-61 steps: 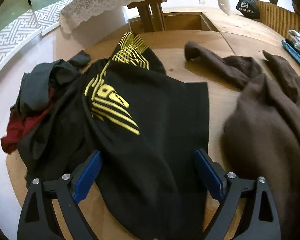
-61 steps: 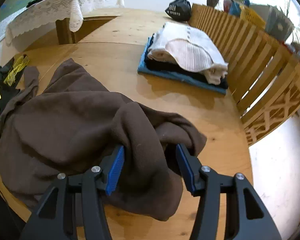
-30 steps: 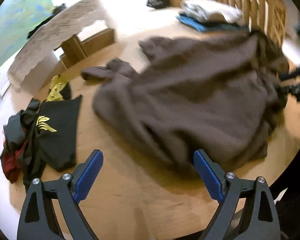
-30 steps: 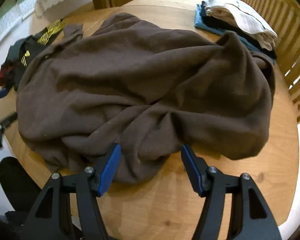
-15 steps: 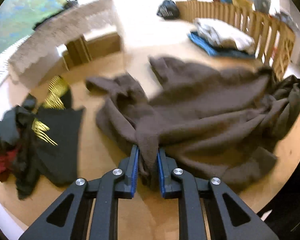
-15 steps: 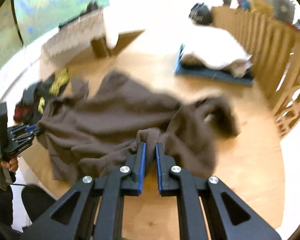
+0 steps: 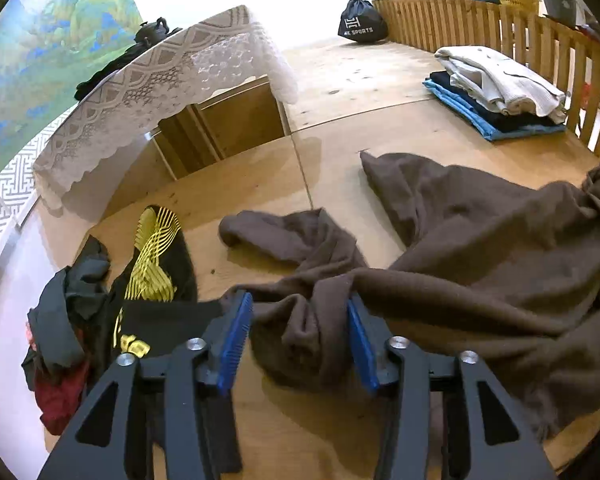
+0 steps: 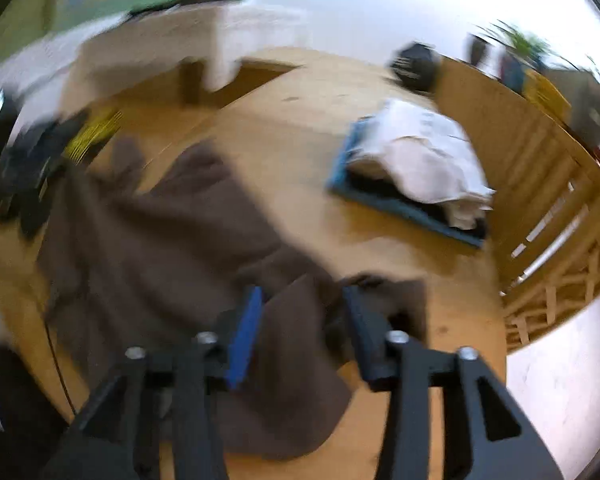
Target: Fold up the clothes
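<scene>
**Both claws spread over a brown garment on the wooden table**

Centrally in the left wrist view, the left gripper [image 7: 300, 330] is standing with its blue-padded jaws spread, a bunched fold of the brown garment [image 7: 492, 264] lying between them without being pinched. One pad is lying against the fold on the right side; on the left a gap is showing. The right gripper [image 8: 300, 328] is likewise standing spread over another bunch of the same garment [image 8: 172, 232]; that view is blurring heavily, so contact between pads and cloth cannot be told.

Outward from the claws, the brown garment is sprawling across the near part of the wooden table [image 7: 380, 92], reaching the near edge toward the right, with one sleeve-like end [image 7: 260, 232] trailing toward the left. Beside the left claw, at the left edge of the table, a black garment with yellow print [image 7: 156, 264] is lying crumpled together with dark grey and red cloth [image 7: 60, 360].

Toward the far right edge, a stack of folded clothes [image 7: 496, 92] is resting, white on top, dark and blue beneath, just beside a slatted wooden railing [image 7: 500, 24]. A black drawstring bag [image 7: 362, 24] is sitting at the far edge. A lace tablecloth [image 7: 160, 92] is hanging at the far left.
</scene>
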`<action>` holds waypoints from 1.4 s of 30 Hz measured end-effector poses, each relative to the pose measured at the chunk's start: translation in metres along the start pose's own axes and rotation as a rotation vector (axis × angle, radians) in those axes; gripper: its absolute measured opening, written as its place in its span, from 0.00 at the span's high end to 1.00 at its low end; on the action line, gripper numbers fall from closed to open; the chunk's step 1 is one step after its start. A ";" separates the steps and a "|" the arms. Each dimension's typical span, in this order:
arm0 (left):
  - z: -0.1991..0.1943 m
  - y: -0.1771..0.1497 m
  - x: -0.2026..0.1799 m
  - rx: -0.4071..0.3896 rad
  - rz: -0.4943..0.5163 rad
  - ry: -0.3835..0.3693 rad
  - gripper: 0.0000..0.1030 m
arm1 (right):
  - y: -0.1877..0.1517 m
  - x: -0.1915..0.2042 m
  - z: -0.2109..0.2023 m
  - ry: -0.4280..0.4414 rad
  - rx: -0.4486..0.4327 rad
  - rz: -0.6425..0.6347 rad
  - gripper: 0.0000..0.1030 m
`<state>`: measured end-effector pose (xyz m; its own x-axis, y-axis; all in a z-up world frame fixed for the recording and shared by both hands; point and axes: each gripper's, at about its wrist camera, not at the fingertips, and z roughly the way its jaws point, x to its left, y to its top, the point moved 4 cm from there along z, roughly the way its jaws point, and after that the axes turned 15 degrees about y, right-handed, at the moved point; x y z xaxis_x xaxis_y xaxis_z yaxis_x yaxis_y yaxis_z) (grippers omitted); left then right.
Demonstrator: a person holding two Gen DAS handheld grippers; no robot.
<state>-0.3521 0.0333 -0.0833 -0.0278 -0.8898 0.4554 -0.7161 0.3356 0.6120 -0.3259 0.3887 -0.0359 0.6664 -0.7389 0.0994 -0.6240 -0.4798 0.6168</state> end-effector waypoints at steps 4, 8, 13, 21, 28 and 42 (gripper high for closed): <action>-0.011 -0.023 0.018 -0.002 0.005 -0.021 0.40 | -0.040 0.051 0.013 0.147 0.106 -0.041 0.56; -0.020 -0.059 0.027 0.036 -0.002 -0.045 0.39 | -0.063 0.092 0.023 0.159 0.153 -0.140 0.53; -0.028 -0.091 0.019 0.059 0.008 -0.071 0.41 | -0.070 0.121 0.037 0.108 0.180 -0.270 0.48; -0.019 -0.098 -0.044 0.124 0.064 -0.241 0.41 | -0.076 0.136 0.066 0.004 0.243 -0.444 0.48; 0.001 -0.085 -0.071 0.153 0.051 -0.288 0.88 | -0.069 0.111 0.071 0.094 0.240 -0.309 0.92; -0.021 -0.063 0.007 0.106 -0.016 -0.177 0.84 | 0.002 0.031 0.014 0.292 0.124 0.034 0.63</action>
<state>-0.2926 0.0124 -0.1052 -0.1310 -0.9385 0.3196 -0.7867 0.2945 0.5426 -0.3124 0.3582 -0.0425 0.7223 -0.5970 0.3490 -0.6807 -0.5247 0.5112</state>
